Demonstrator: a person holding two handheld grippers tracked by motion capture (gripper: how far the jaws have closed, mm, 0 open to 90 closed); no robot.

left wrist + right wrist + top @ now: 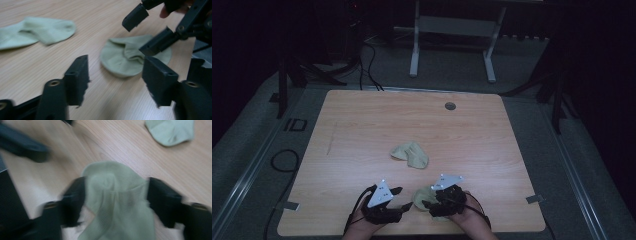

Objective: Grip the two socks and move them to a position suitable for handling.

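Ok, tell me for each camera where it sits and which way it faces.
High view: above the near table edge, looking forward and down; both hands, left gripper and right gripper at the bottom.
Left gripper view: rides the left gripper, facing the near sock and the right gripper.
Right gripper view: rides the right gripper, jaws astride the near sock.
All three share the far sock.

Near sock (422,196): pale green, plain, with a finely ribbed weave; blur in the right gripper view leaves the rib detail uncertain. Far sock (410,154): same pale green, unpatterned. Table (362,125): light wood grain. Left gripper (403,198) and right gripper (428,205): black jaws, grey top plates.
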